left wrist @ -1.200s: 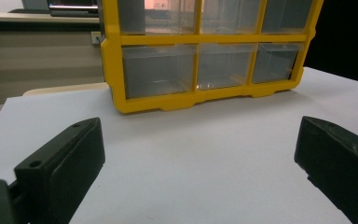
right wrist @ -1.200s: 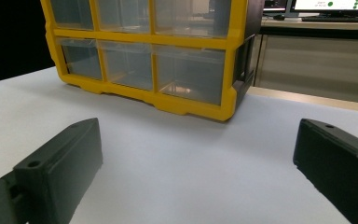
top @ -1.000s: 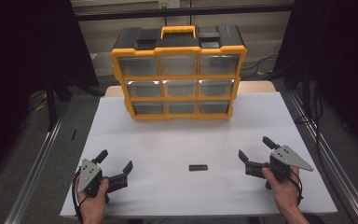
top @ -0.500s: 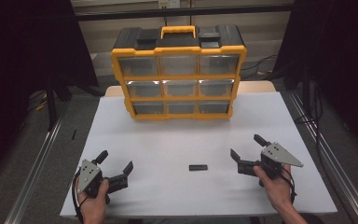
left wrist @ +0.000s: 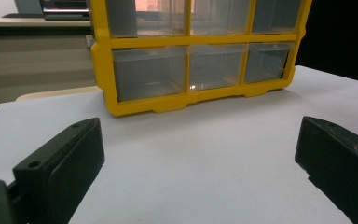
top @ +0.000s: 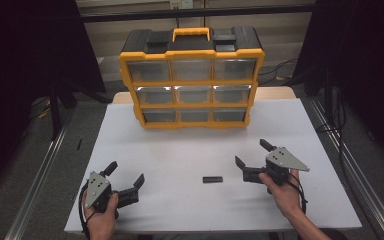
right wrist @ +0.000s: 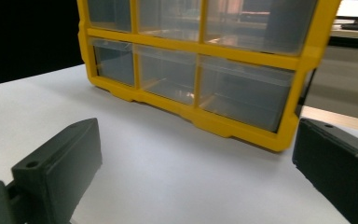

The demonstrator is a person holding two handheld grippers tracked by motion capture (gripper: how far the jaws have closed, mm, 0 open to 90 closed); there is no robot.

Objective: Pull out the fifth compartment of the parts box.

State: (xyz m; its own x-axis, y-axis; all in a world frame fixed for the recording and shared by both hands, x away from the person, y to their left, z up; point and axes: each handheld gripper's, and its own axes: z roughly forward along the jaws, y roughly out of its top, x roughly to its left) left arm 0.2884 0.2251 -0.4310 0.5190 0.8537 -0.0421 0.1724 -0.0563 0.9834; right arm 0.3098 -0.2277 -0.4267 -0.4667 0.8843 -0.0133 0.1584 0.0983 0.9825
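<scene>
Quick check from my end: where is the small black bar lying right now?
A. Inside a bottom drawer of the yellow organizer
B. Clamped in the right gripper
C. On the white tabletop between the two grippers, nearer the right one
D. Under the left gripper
C: in the high view the small black bar lies flat on the white tabletop, apart from the open right gripper and farther from the open left gripper.

Lighting's decent from my end: white table [top: 190, 150] evenly bright, surroundings left and right nearly black. Small glare spots on the organizer's [top: 192, 77] clear drawers, near jaws look soft-focus.
</scene>
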